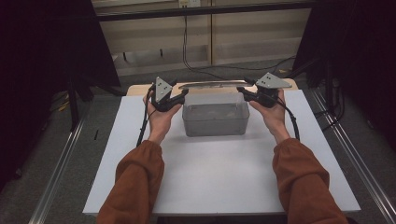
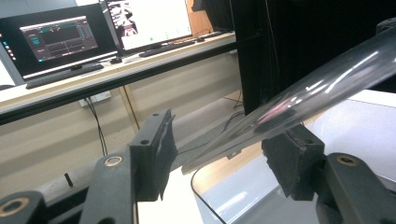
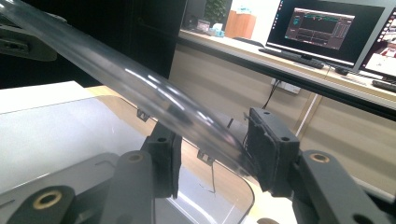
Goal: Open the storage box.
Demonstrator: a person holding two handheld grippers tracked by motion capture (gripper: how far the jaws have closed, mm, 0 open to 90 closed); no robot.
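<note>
Left tongs (image 1: 180, 94), left of centre in the high view: the lid (image 1: 212, 85) lies between the jaws, touching one pad; the other stands off, so not clamped. Right tongs (image 1: 243, 91), right of centre, pinch the lid's other end.

Risk, as I judge it: carried by one firm grip, the clear lid could tilt, slip and drop onto the box (image 1: 215, 119) at frame centre, or off the desk (image 1: 224, 177).

Count: two tongs, one lid, one box, one desk.

Your lid (image 1: 212, 85) hangs over the bin (image 1: 215, 119), blocking its mouth from above; the table (image 1: 224, 172) in front gives you free passage.
</note>
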